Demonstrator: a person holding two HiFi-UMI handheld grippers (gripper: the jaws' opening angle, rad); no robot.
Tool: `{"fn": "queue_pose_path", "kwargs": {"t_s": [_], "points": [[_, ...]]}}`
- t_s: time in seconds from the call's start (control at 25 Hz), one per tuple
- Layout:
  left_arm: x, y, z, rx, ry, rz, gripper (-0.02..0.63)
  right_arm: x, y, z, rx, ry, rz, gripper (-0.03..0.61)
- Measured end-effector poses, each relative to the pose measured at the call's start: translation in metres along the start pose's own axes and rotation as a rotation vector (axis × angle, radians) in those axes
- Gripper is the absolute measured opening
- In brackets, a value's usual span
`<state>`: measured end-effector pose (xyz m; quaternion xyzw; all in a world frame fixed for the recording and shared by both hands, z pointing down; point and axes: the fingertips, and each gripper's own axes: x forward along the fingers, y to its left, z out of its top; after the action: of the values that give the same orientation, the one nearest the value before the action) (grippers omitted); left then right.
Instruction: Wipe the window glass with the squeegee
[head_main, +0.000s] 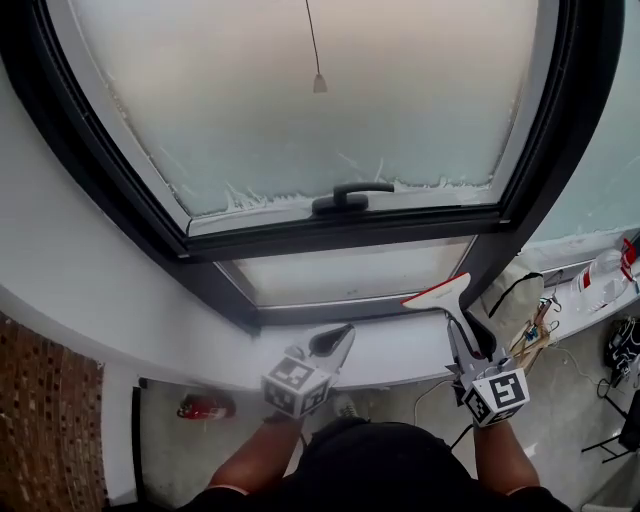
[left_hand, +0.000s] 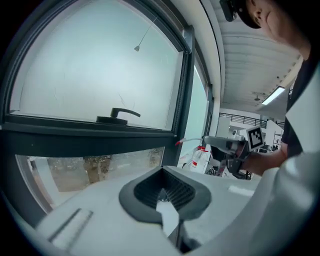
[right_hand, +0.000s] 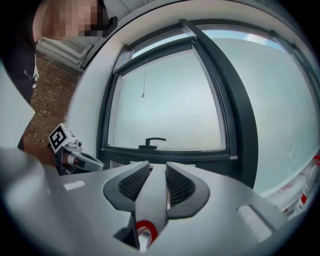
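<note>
Grip lay with the right gripper (right_hand: 156, 171), its jaws clamped narrow on the grey handle of the squeegee (right_hand: 149, 202), with a red part of the tool showing low between the pads. Seen from the head view, the tool pointed up and away from that gripper, its white, red-edged blade (head_main: 436, 293) just in front of the lower pane (head_main: 340, 272) beside the dark frame. It sat below the large frosted window glass (head_main: 320, 130) and the black window handle (head_main: 346, 197). The squeegee looked light and stiff, with an edge that would probably flex against glass. The handle seemed the right place to hold it, since a grip nearer the blade would foul the pane (smooth plastic might also twist under sideways pressure). The left gripper (left_hand: 165, 192) had its jaws together on nothing, near the white sill (head_main: 400, 352). Whitish residue (head_main: 270, 195) fringed the bottom of the upper glass. No brand or label could be read. The only print was the square marker pattern on each cube (head_main: 497, 394), and a pale bottle (head_main: 603, 278) at far right was too small to read.
</note>
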<state>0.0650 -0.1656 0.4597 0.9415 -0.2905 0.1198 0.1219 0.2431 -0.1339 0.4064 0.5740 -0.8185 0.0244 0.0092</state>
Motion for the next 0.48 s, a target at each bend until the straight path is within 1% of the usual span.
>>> {"fn": "queue_pose_path", "kwargs": {"t_s": [0.12,0.24,0.4,0.48], "points": [[0.008,0.039,-0.003,-0.008,0.025,-0.022,0.001,0.039,-0.009,0.029,-0.053,-0.069,-0.049,0.129],[0.016,0.067,-0.003,-0.022,0.025,-0.038,0.001,0.067,-0.018,0.067,-0.107,-0.141,-0.081,0.129],[0.021,0.075,0.001,-0.021,0.023,-0.072,0.001,0.084,-0.033,0.135,-0.221,-0.248,-0.131,0.129],[0.026,0.081,0.004,-0.016,0.019,-0.073,0.001,0.094,-0.047,0.173,-0.279,-0.314,-0.167,0.129]]}}
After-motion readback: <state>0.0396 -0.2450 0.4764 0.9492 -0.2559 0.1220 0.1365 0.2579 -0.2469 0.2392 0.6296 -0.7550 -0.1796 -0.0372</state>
